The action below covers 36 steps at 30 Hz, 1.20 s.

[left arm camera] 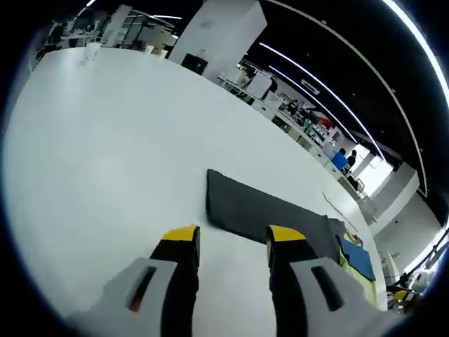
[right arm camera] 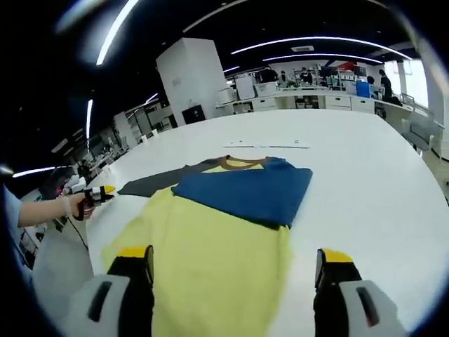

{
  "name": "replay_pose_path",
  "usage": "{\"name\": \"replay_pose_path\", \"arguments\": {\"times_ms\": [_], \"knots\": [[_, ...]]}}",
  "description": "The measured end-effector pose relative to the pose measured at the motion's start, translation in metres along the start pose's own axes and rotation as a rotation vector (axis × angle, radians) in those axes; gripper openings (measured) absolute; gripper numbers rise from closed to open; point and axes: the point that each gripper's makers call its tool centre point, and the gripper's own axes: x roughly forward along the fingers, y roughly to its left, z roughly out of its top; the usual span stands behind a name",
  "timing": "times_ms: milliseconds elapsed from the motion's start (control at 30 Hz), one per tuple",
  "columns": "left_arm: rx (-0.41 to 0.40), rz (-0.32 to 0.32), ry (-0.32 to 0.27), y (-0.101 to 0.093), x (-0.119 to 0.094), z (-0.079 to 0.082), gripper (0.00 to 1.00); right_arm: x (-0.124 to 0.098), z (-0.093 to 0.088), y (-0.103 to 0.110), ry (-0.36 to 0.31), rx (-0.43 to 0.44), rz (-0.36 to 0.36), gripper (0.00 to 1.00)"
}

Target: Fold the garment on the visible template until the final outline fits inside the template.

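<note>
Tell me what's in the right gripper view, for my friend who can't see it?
A yellow and blue shirt lies on a white table, one side folded over, with the open right gripper above it. A dark grey mat pokes out behind.

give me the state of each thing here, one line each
garment: lying flat on the table, one blue part folded over the yellow
grey template: flat, partly under the garment
left gripper: open, empty
right gripper: open, empty, above the garment
table: white
</note>
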Motion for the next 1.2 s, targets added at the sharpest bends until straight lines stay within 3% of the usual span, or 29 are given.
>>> {"name": "replay_pose_path", "arguments": {"times_ms": [233, 667, 867, 933, 1000, 1100, 1200], "knots": [[-0.001, 0.002, -0.004, 0.001, 0.012, 0.001, 0.24, -0.003, 0.005, -0.003, -0.009, 0.016, -0.01, 0.96], [-0.103, 0.04, -0.013, 0.014, 0.023, 0.005, 0.02, -0.006, -0.003, -0.007, 0.015, 0.009, -0.017, 0.95], [-0.131, 0.022, -0.014, 0.011, 0.027, 0.011, 0.0, -0.009, -0.009, -0.009, 0.015, 0.019, -0.025, 0.95], [-0.133, -0.01, -0.03, 0.004, 0.028, 0.018, 0.0, -0.01, -0.01, -0.008, 0.013, 0.019, -0.025, 0.95], [-0.138, -0.097, -0.052, -0.012, 0.032, 0.029, 0.0, -0.01, -0.01, -0.007, 0.01, 0.023, -0.023, 0.95], [-0.128, -0.228, -0.057, -0.042, 0.037, 0.039, 0.0, -0.009, -0.01, -0.006, 0.008, 0.021, -0.02, 0.95], [-0.096, -0.291, -0.048, -0.073, 0.036, 0.04, 0.0, -0.008, -0.009, -0.005, 0.0, 0.024, -0.015, 0.95]]}}
